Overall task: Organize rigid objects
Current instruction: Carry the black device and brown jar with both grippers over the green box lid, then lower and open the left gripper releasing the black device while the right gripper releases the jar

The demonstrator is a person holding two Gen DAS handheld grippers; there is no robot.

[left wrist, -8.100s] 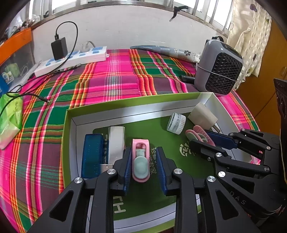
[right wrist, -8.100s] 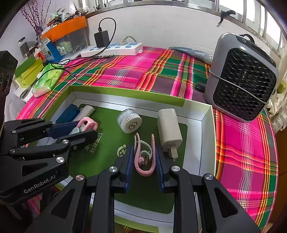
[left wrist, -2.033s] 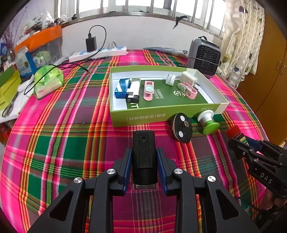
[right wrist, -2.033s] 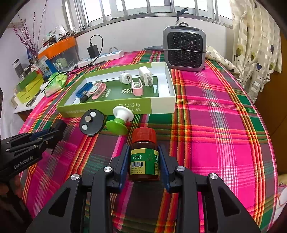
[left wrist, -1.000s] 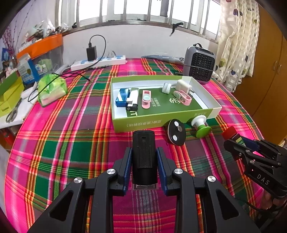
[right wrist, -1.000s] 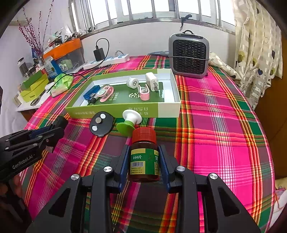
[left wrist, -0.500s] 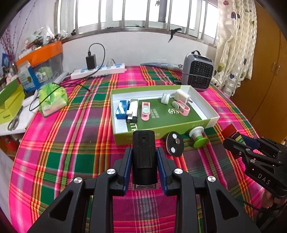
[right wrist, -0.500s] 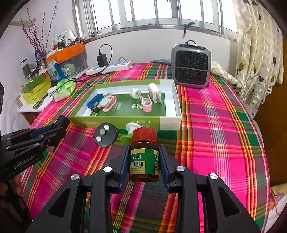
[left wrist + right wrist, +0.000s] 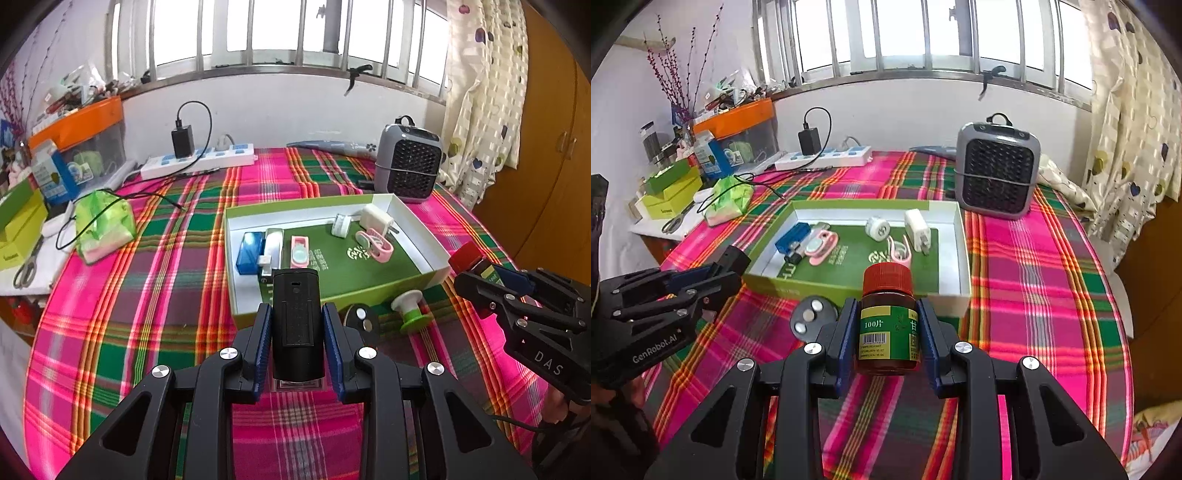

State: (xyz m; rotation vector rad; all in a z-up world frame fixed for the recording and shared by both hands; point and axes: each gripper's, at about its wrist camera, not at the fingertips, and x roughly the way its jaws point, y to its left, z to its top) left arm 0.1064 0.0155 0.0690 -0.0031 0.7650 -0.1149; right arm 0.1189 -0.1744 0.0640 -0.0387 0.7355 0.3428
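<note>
The left hand-held gripper [image 9: 297, 328] pinches a black box-shaped device [image 9: 296, 317] between its blue pads, upright and lifted above the plaid cloth [image 9: 155, 295] of the bench; the right hand-held gripper [image 9: 886, 332] pinches a brown medicine bottle [image 9: 888, 325] with a red cap and a green label, also held upright above the cloth; in the left wrist view this bottle shows only as a red cap at the tip of the right one. Ahead of both lies an open green box [image 9: 369, 291] with white inner walls; inside it, on the left side, a blue case [image 9: 249, 253] lies beside a white stick-shaped item [image 9: 272, 245], and next to them a pink case [image 9: 299, 251]; on the right side sit a small white round item [image 9: 878, 227], a white charger plug [image 9: 918, 229] and a pink clip [image 9: 899, 253]. Just in front of the box, on the cloth, lie a black disc [image 9: 812, 317] with pale round spots and a green and white knob [image 9: 410, 308]. Behind the box stands a grey fan heater [image 9: 997, 173]; further left a white power strip [image 9: 823, 157] with a black adapter, and a green bag [image 9: 103, 223].
</note>
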